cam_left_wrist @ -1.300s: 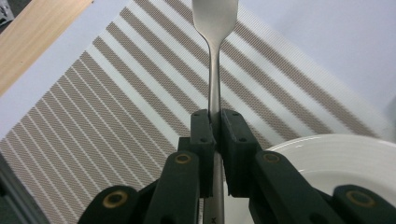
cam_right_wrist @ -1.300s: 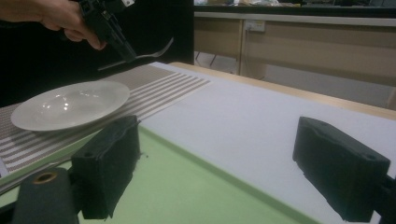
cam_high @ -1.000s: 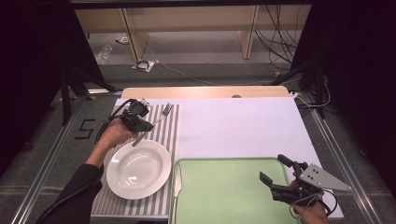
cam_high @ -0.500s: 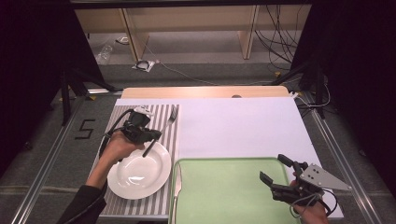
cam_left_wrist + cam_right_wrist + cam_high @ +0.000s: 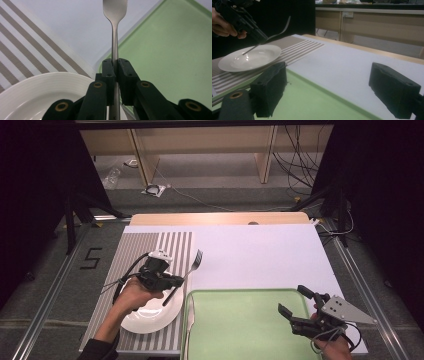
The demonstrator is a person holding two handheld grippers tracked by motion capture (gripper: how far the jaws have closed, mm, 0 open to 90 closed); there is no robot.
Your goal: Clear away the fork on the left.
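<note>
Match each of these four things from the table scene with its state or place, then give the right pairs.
Things:
1. silver metal fork
2. round white plate
3. flat green tray
4. right tongs

States or places:
A. open, holding nothing
B. lying on the striped placemat
C. clamped in the left tongs, off the table
D. under the right tongs

Pairs: 1-C, 2-B, 3-D, 4-A

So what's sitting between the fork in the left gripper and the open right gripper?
In the high view, only bare green tray lies between fork and right gripper.
</note>
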